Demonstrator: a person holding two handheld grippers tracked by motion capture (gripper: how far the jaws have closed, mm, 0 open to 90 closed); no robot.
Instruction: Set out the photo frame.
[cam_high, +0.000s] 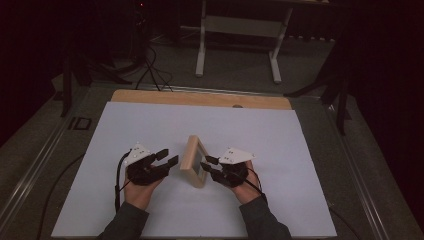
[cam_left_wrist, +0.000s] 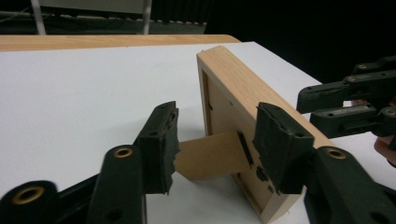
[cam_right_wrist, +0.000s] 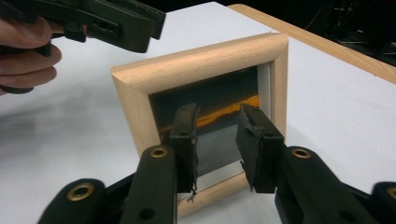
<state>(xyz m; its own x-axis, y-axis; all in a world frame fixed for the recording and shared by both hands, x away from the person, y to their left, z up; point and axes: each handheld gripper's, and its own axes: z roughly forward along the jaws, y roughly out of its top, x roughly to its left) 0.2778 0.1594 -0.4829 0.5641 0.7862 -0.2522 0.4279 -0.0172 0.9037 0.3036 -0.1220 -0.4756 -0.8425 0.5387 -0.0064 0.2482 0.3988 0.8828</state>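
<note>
High view first: one wooden picture frame (cam_high: 194, 161) stands upright on edge just below the centre of the shot, on the white sheet covering the worktop (cam_high: 150, 125). Two grippers, one on each side of it. The left gripper (cam_high: 166, 159) sits at centre-left, jaws clearly apart with nothing between them and a small gap to the frame. The right gripper (cam_high: 210, 164) is right of centre, its tips right up at the frame's face; can't tell from here if they touch. Two hands and two dark sleeves come in from the bottom edge.

Left gripper view: same single frame (cam_left_wrist: 243, 84), seen from the back, centre-right. One brown cardboard easel leg (cam_left_wrist: 212, 156) sticks out of it, sitting between the left gripper's (cam_left_wrist: 215, 149) two jaws. They're spread wide and the pads aren't pressing on it. The other gripper (cam_left_wrist: 350, 100) pokes in at the right edge.

Right gripper view: the frame's front (cam_right_wrist: 205, 60) with one dark picture (cam_right_wrist: 219, 100) with an orange streak inside. The right gripper's (cam_right_wrist: 217, 140) jaws are partly open in front of the glass, gripping nothing. The left gripper (cam_right_wrist: 116, 21) and fingers (cam_right_wrist: 25, 60) are at upper left.
</note>
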